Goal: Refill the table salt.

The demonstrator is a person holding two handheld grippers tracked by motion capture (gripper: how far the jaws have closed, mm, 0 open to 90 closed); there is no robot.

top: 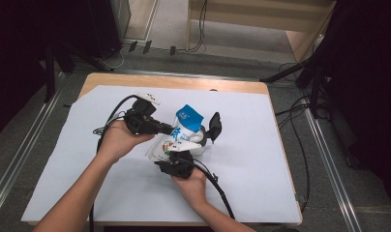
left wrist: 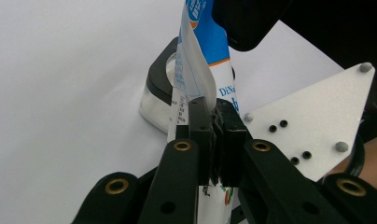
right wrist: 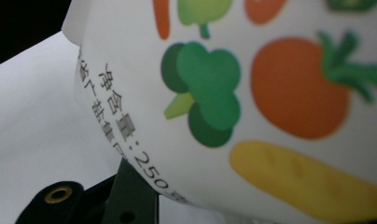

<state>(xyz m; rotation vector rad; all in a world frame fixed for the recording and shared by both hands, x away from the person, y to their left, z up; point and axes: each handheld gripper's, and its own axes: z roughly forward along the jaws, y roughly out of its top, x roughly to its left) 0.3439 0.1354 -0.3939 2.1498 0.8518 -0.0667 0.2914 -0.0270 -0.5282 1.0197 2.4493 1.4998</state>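
A white pouch (top: 182, 131) with a blue top and printed vegetables is held up over the white sheet, tilted. My left gripper (top: 169, 129) comes in from the left and is shut on the pouch's side seam (left wrist: 184, 100), its jaws (left wrist: 215, 133) pressed together. My right gripper (top: 176, 163) grips the pouch's lower end from below. In the right gripper view the pouch (right wrist: 252, 93) lies close over one black finger (right wrist: 130, 196). A silver container (left wrist: 155, 91) with a black rim stands just behind the pouch, its black lid (top: 214, 126) flipped up.
A white sheet (top: 261, 169) covers most of the wooden table (top: 184, 81). Cables trail from both grippers across the sheet. The right gripper's grey three-cornered plate (left wrist: 312, 121) is in the left gripper view. Dark stands and cables lie on the floor around the table.
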